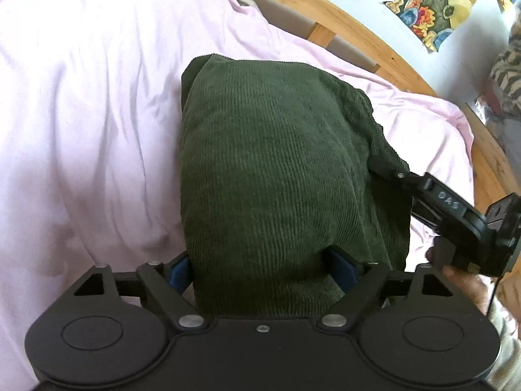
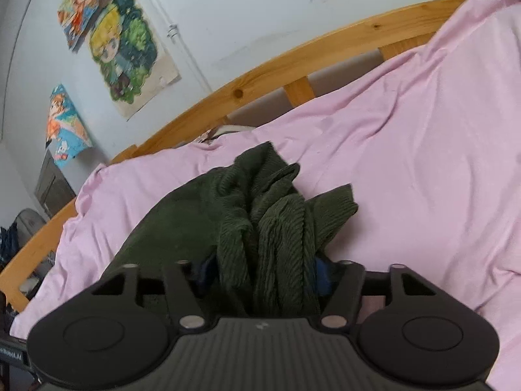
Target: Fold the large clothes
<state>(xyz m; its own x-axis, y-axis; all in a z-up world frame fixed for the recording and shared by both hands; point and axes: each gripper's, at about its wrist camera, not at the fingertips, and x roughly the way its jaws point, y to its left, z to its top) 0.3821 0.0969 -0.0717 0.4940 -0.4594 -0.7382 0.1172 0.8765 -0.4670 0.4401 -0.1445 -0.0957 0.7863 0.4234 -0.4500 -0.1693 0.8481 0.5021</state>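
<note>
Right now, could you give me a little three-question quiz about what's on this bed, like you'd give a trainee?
1. True or false: the dark green corduroy garment lies on a pink sheet.
2. What is between the fingers of the left gripper? A) a pillow B) green cloth C) nothing
3. Fill in: the right gripper has a bunched, ______ part of the garment between its fingers.

Key:
1. True. A wooden bed frame runs behind the sheet.
2. B. A broad, smooth fold fills the gap.
3. Wrinkled: the cloth there is gathered in ridges, unlike the smooth fold at the left.
</note>
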